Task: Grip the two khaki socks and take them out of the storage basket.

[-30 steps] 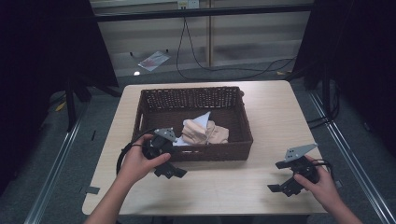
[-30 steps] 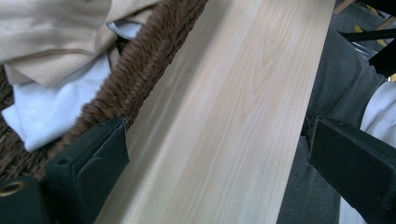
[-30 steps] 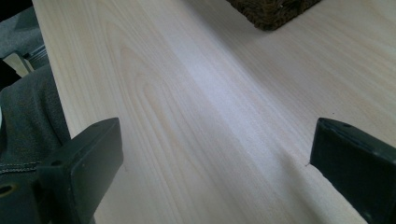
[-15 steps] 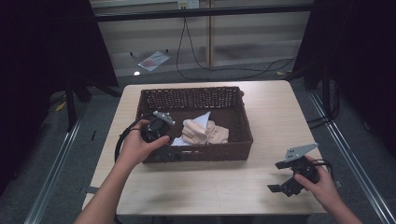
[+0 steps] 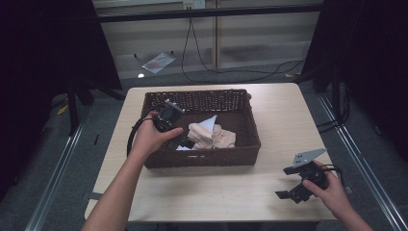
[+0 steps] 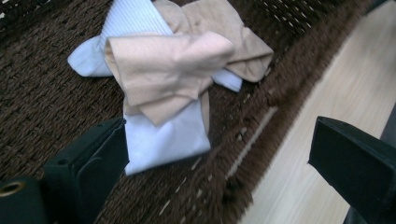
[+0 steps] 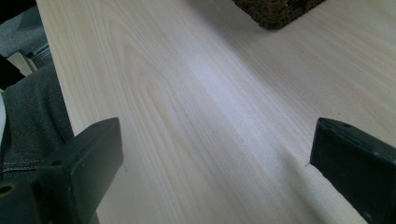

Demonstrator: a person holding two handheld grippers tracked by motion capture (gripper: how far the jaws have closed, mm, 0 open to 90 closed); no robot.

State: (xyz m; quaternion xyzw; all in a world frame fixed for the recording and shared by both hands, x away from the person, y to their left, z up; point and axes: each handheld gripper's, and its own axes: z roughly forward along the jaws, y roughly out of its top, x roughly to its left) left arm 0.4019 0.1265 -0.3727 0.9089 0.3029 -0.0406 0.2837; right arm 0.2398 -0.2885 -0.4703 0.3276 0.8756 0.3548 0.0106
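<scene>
A dark brown wicker basket (image 5: 243,106) stands on the pale wooden table (image 5: 284,115). Inside lies a small heap of cloths (image 5: 211,134): beige pieces (image 6: 173,60) draped over a light blue one (image 6: 163,135). My left gripper (image 5: 182,141) reaches into the basket's left half, just left of the heap. In the left gripper view it is open (image 6: 219,163), one jaw beside the blue cloth, the other over the basket's front rim (image 6: 285,79). My right gripper (image 5: 294,192) rests open near the table's front right corner, with bare wood between its jaws (image 7: 215,154).
The basket's corner (image 7: 275,11) shows at the top of the right gripper view. The person's grey trouser leg (image 7: 32,116) lies by the table's front edge. Cables (image 5: 231,67) and a paper scrap (image 5: 156,61) lie on the floor behind the table.
My left gripper has risen from the table in front of the basket and gone over the rim into it, ending beside the cloth heap. The right gripper has stayed put.
</scene>
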